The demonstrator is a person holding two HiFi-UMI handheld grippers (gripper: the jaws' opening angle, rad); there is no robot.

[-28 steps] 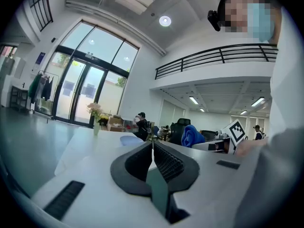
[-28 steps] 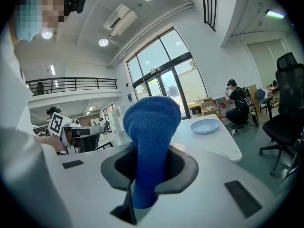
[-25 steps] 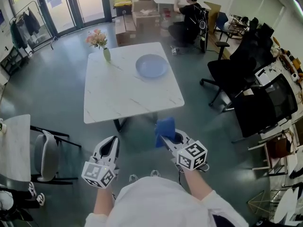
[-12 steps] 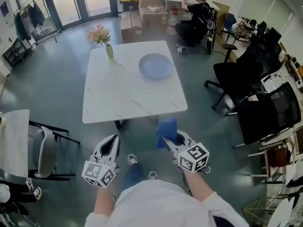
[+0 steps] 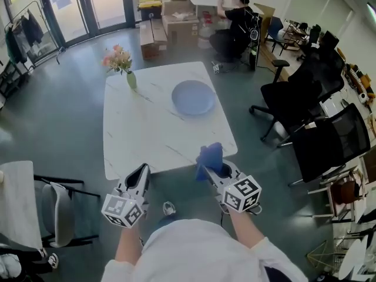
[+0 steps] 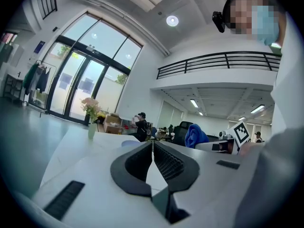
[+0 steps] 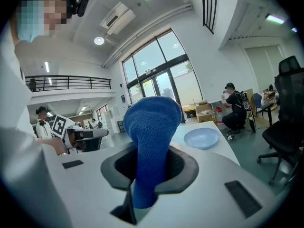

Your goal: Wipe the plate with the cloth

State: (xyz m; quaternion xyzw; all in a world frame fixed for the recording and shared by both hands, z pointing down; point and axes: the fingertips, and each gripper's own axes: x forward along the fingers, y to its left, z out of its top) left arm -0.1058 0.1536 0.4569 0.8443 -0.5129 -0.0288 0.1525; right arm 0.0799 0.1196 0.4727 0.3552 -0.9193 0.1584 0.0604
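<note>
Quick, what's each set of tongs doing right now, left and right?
Left tongs: closed, nothing between them.
Right tongs: closed on the blue cloth.

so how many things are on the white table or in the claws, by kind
plate: 1
vase of flowers: 1
cloth: 1
total: 3
</note>
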